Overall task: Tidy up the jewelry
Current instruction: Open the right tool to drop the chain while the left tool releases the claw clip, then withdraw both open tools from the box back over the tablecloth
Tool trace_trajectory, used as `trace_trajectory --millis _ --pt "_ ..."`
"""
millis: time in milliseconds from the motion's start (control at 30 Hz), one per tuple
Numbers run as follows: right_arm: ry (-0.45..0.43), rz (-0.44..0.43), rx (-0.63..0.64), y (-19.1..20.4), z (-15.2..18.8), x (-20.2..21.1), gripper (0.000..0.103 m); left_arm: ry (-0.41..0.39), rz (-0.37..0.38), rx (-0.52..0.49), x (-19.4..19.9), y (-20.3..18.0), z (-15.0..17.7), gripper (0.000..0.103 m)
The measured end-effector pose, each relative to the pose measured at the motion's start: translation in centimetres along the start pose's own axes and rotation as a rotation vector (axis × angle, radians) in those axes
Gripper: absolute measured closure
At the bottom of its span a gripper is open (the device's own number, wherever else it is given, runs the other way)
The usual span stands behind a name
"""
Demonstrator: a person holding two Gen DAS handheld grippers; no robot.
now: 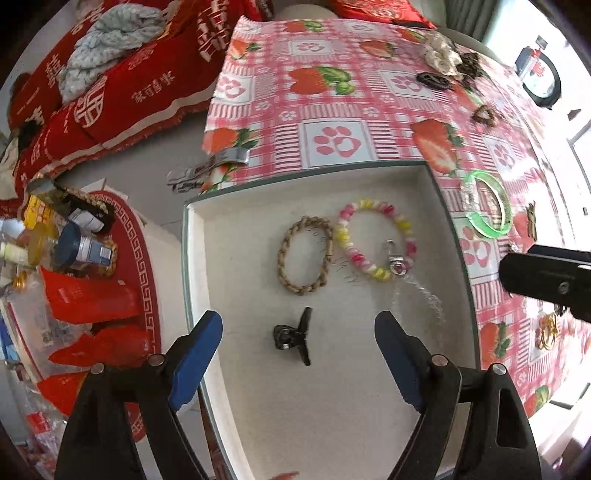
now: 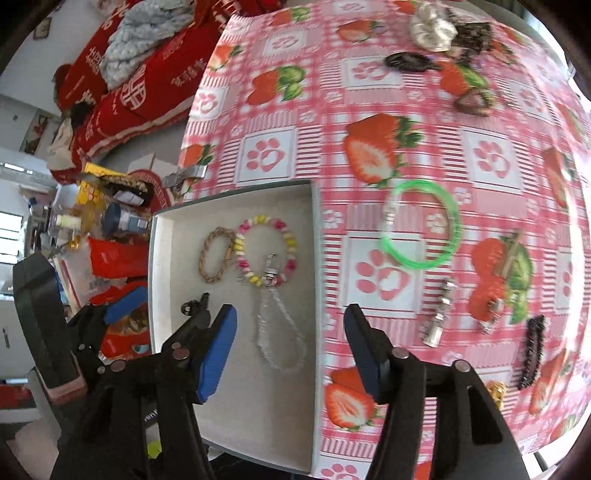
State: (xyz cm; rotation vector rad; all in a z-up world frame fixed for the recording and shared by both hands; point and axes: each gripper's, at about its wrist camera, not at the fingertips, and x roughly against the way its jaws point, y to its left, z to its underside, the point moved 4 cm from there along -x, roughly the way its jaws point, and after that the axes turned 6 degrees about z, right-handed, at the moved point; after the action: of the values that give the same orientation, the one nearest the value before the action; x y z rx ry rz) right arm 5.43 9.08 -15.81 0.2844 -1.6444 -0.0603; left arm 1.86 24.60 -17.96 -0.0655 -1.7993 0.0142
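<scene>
A white tray (image 1: 306, 173) (image 2: 316, 258) lies on the strawberry tablecloth. It holds a tan braided bracelet (image 1: 303, 254) (image 2: 216, 254), a pink and yellow bead bracelet (image 1: 373, 240) (image 2: 266, 251), a clear bead bracelet (image 1: 417, 295) (image 2: 280, 332) and a black clip (image 1: 293, 336) (image 2: 194, 306). My left gripper (image 1: 298, 321) hangs open over the clip, its pads apart from it. My right gripper (image 2: 291, 310) is open above the clear bracelet and the tray's right rim, with nothing between its pads. A green bangle (image 1: 495, 230) (image 2: 455, 225) rests on the cloth right of the tray.
More pieces lie on the cloth to the right: silver clasps (image 2: 439, 317), a black hair clip (image 2: 532, 350), a gold piece (image 2: 496, 391), scrunchies (image 2: 432, 29) at the far edge. Left of the table stands a red round box (image 1: 144, 280) with bottles and packets.
</scene>
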Motion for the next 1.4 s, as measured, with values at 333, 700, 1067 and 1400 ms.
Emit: trace_trajectory --millis 333,700,1067,1400 --pt "-0.022 0.043 -0.103 -5.4 2.3 2.0 0.02 -0.006 0.003 -0.102 1.4 -3.6 -0.7 0.0" --pt "-0.071 0.132 -0.17 -10.8 5.0 4.2 0.015 -0.009 0.019 -0.171 2.2 -8.1 -3.2 0.0" --pt "0.006 0.16 -0.298 -17.2 8.1 4.2 0.015 0.013 0.036 -0.262 1.8 -12.6 -4.9 0.0" --pt "0.034 0.199 -0.406 -22.2 10.3 4.2 0.015 0.004 0.024 -0.316 0.4 -15.7 -8.5 0.0"
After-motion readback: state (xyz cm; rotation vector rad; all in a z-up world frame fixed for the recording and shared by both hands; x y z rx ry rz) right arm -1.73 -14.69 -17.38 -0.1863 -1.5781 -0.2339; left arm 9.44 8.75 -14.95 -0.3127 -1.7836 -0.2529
